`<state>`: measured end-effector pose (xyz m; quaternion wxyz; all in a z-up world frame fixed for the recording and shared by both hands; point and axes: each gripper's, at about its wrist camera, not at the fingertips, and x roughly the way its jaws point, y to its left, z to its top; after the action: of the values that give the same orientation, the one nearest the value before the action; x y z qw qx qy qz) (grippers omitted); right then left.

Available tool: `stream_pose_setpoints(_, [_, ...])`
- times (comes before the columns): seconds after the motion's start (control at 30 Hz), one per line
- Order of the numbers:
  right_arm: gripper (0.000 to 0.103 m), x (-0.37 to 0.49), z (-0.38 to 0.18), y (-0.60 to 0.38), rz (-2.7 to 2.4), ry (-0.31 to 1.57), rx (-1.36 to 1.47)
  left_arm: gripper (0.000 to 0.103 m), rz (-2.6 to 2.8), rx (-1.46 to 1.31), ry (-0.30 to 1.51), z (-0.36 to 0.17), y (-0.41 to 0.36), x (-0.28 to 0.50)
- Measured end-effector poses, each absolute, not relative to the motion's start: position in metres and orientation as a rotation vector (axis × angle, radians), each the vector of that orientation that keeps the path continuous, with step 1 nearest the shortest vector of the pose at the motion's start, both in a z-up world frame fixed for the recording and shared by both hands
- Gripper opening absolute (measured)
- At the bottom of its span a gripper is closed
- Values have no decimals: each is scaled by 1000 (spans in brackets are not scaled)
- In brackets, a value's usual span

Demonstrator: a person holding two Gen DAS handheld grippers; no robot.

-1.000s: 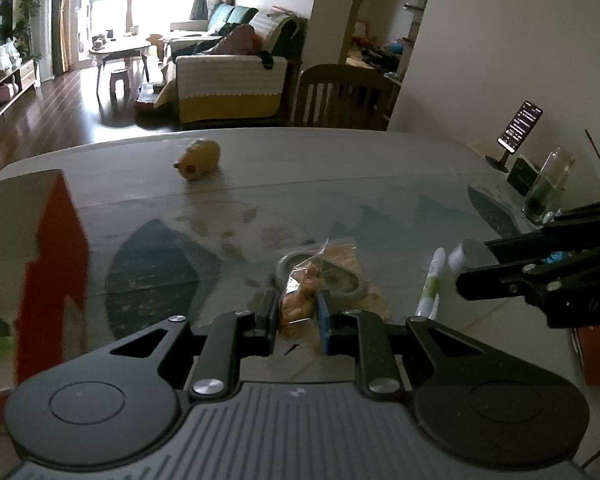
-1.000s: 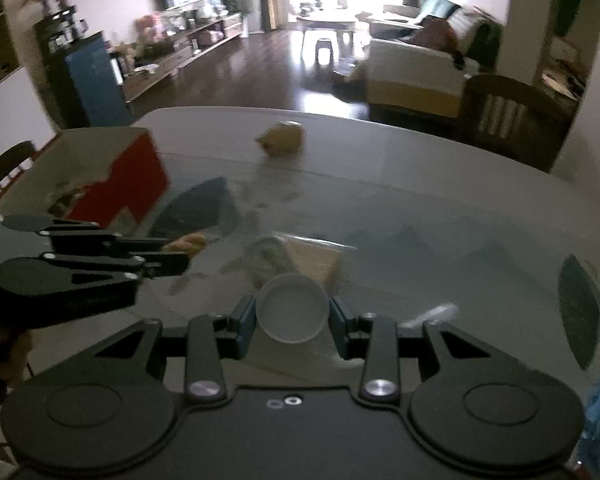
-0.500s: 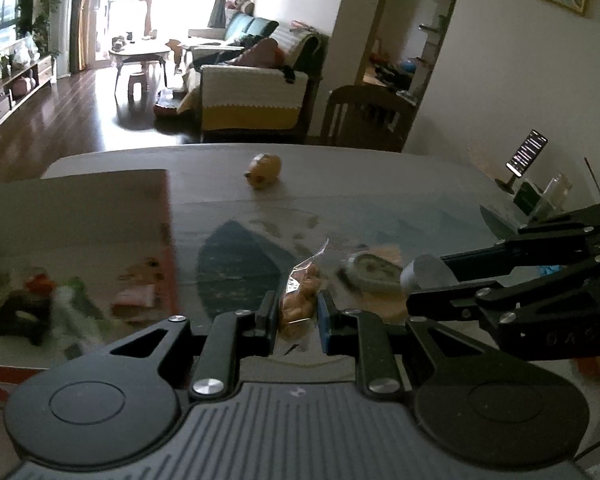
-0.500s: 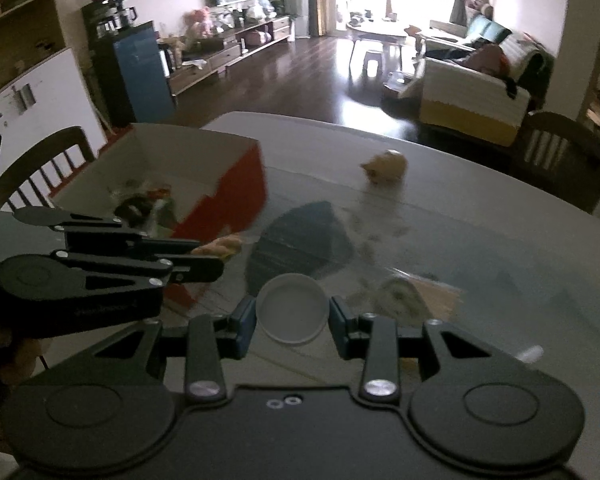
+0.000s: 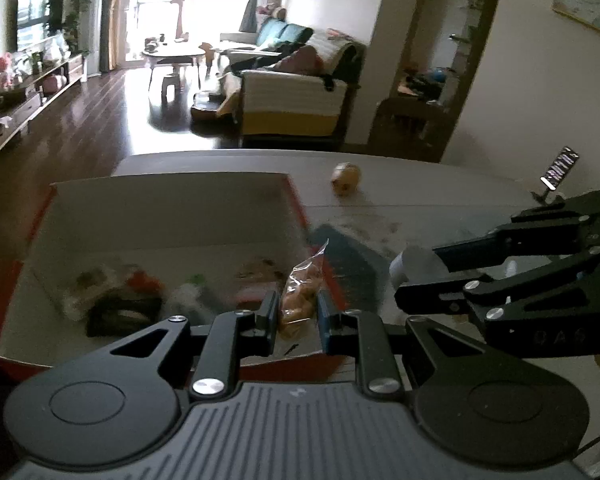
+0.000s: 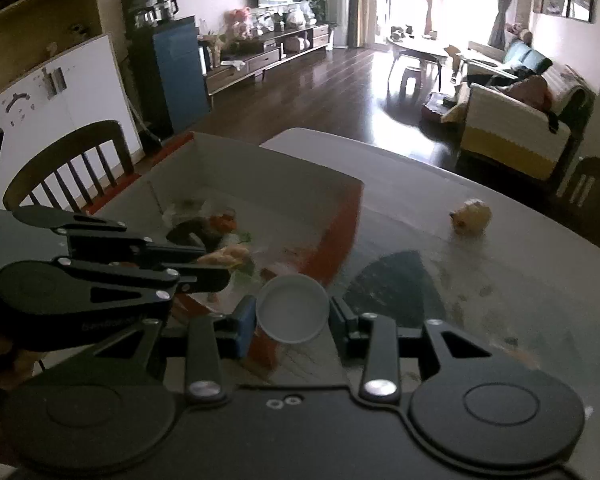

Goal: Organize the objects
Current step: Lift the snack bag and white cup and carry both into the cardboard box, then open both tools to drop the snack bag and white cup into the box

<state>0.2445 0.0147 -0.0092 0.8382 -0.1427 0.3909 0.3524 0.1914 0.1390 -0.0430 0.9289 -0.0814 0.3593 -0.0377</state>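
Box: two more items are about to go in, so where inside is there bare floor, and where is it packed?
Inside the box, bare floor lies along the far wall, behind the clutter. The near part is crowded, below the snack bag in the left gripper.

You have the open box (image 5: 172, 208) at the table's (image 5: 440, 184) left edge, with a jumble of small items (image 5: 140, 296) lying inside near its front wall. Your left gripper (image 5: 298, 312) holds the snack bag (image 5: 300, 292) above the box's front right corner. Your right gripper (image 6: 293, 316) holds the round container (image 6: 292, 308) just right of that corner. The small figurine (image 5: 346, 178) sits behind the box, toward the table's far edge.
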Motion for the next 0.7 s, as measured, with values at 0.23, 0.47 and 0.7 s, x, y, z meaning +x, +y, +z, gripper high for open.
stream_pose_setpoints(0.23, [38, 253, -13, 56, 762, 828, -343, 19, -33, -147, 739, -47, 183, 200])
stream_pose_setpoints(0.47, [38, 271, -30, 90, 756, 820, -415, 19, 1, -94, 768, -54, 215, 225])
stream_pose_setpoints(0.7, [38, 294, -50, 113, 724, 855, -449, 19, 8, -31, 840, -70, 231, 256])
